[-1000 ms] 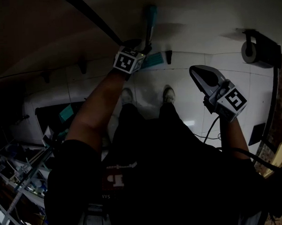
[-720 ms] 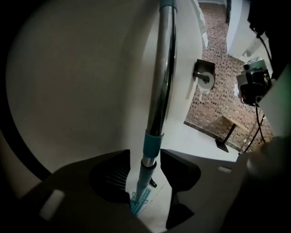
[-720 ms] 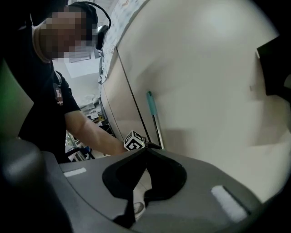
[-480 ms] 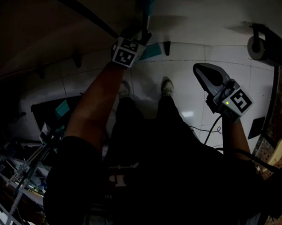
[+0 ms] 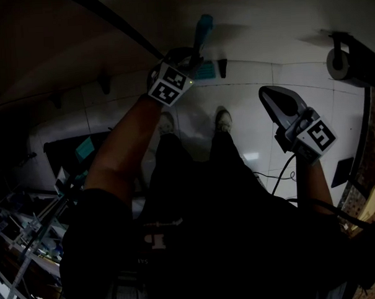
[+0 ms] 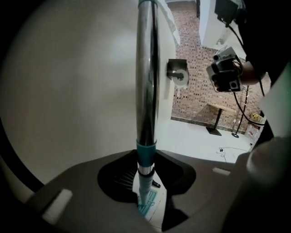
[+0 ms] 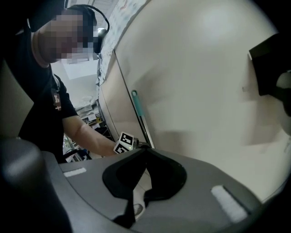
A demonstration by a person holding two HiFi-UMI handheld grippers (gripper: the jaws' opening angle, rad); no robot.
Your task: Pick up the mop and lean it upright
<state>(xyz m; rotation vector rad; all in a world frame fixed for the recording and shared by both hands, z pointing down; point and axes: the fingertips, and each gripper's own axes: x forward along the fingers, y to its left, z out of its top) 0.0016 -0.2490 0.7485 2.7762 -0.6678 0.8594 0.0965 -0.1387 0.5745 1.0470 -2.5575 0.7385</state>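
Left claw [image 6: 146, 154] is gripping the mop [image 6: 146, 77]: its jaws have just been closing, and the tips are now pressing on the metal pole just above a teal collar [image 6: 146, 157]. Seen from the left gripper view, the pole is standing nearly upright, running from the top edge down through the gap between the jaws. The mop head [image 6: 148, 205], white with teal stripes, is lying on the floor far below. In the head view this claw is reaching to the far side, and the teal grip of the mop is rising past it close against the pale wall [image 5: 263, 25]. The right gripper view is showing the pole leaning along that wall at a slight tilt.

Right claw [image 5: 267, 94] is hanging to the right, well apart from the mop, with its jaws closed together and nothing between them. A roll holder [image 5: 340, 63] is sitting on the wall at the far right. The person's shoes [image 5: 223, 119] are standing on the white tiled floor [image 5: 247, 103], nearer than the mop.
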